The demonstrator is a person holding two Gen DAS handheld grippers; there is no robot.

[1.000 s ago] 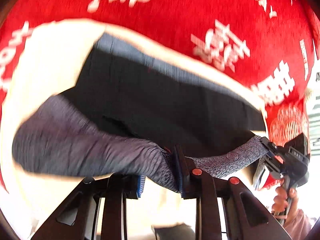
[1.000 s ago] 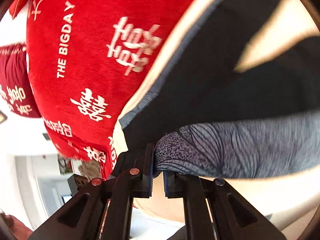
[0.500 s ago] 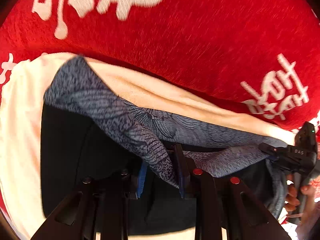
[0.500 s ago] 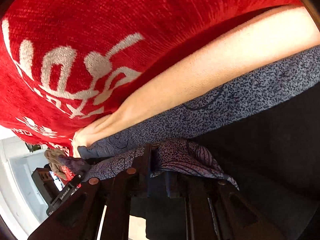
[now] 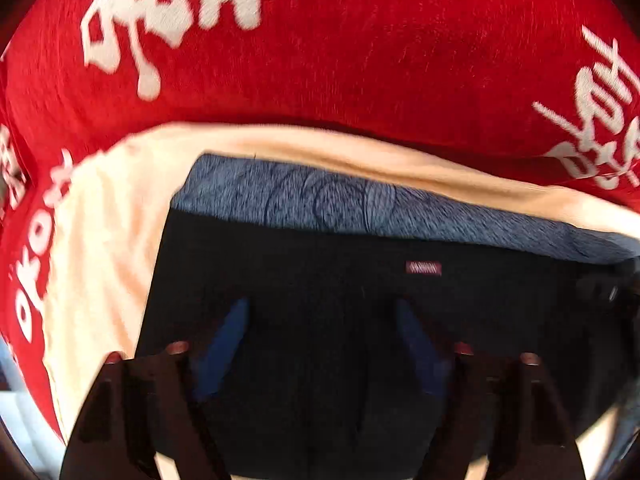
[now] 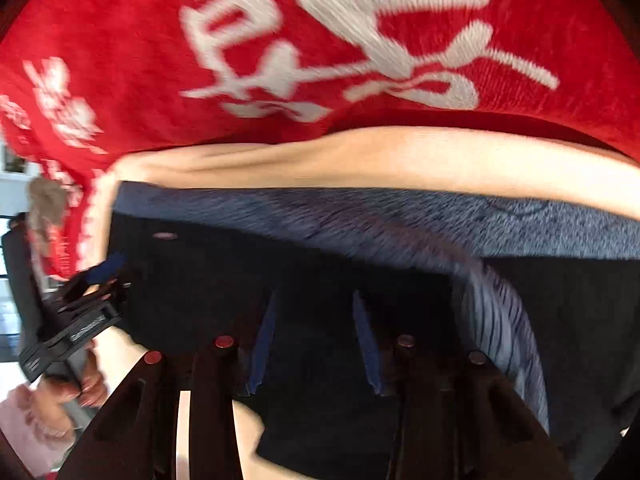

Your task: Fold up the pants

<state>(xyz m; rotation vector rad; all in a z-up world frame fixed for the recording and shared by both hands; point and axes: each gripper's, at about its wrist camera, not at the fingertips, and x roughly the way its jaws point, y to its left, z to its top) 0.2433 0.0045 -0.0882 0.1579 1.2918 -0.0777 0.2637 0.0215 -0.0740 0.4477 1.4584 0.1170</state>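
Note:
The pants (image 5: 320, 292) lie folded on a cream cloth (image 5: 104, 232): dark navy on top, with a blue-grey patterned band (image 5: 328, 200) along the far edge and a small red label (image 5: 423, 268). My left gripper (image 5: 322, 312) is open just above the dark fabric, holding nothing. In the right wrist view the same pants (image 6: 224, 280) fill the lower half, with the patterned band (image 6: 360, 216) behind. My right gripper (image 6: 314, 300) is open over them, empty. The left gripper (image 6: 92, 288) shows at the left edge of the right wrist view.
A red blanket with white lettering (image 5: 360, 52) covers the surface beyond the cream cloth and also shows in the right wrist view (image 6: 160, 60). A hand (image 6: 68, 392) holds the left gripper's handle. A bright room shows at the far left (image 6: 12, 200).
Both grippers carried the patterned edge forward over the dark fabric, then opened and let it go. The pants now lie folded flat, and both grippers have pulled back slightly.

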